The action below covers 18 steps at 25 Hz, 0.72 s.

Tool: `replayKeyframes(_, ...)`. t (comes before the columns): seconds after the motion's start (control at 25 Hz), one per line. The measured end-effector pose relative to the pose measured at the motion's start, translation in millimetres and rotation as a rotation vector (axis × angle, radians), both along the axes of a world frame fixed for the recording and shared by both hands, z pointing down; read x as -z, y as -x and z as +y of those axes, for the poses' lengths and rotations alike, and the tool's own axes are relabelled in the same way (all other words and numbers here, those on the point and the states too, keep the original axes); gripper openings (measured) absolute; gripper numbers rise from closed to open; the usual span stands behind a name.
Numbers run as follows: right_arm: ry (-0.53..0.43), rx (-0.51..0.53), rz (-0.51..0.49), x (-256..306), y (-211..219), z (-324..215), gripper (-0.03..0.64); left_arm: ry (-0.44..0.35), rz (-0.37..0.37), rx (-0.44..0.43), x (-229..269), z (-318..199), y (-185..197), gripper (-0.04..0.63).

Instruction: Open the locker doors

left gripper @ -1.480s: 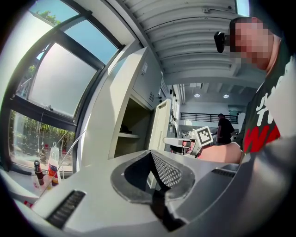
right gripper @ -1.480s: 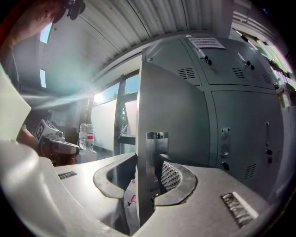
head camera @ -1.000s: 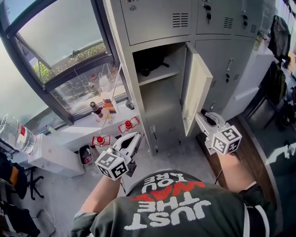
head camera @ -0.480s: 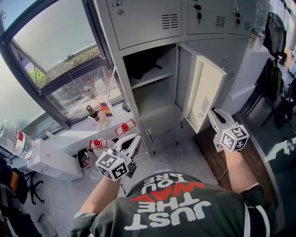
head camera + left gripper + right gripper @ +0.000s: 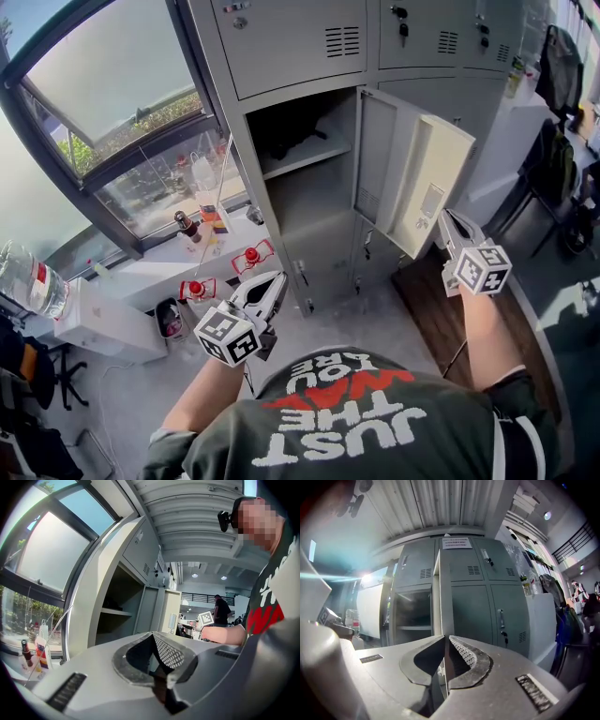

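As the right tool (image 5: pixel 446 223) pinches the one open locker door (image 5: pixel 412 178), a dark object (image 5: pixel 295 141) lies inside; left tool (image 5: pixel 277 279) pressed together.

On the shelf (image 5: pixel 314 157) of the open locker lies a dark thing (image 5: pixel 298 141), too deep in shadow for me to say what it is. The locker door (image 5: pixel 427 192) covers much of the neighbouring lower locker (image 5: pixel 486 98). In my right claw's view the door stands edge-on, so its face is lost to me. From above, the body of my right claw (image 5: pixel 444 221) hides the spot where its jaws meet the door's edge. The notice (image 5: pixel 456 543) atop the lockers is too small to read. The top row of lockers (image 5: pixel 291 37) is cut by the upper edge, the clear bottle (image 5: pixel 28 272) by the left. My shirt (image 5: pixel 347 422) hides the floor (image 5: pixel 375 319) beneath me.
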State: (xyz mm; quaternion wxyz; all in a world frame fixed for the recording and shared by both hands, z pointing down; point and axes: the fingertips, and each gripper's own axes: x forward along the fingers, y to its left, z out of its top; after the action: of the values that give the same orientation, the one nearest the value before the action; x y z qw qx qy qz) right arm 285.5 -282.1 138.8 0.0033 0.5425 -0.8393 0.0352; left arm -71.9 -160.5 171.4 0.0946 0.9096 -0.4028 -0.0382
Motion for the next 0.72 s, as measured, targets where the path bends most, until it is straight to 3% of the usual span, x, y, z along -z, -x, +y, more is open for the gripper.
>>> replayKeyframes(0.52, 0.003, -0.074, -0.023, -2, -6, 21, 0.055, -0.001, 0.007, 0.011, 1, 1, 1, -0.003)
replayKeyframes(0.72, 0.088, 0.022, -0.015, -45, 39, 48, 0.055, -0.002, 0.008, 0.024, 1, 4, 6, -0.003)
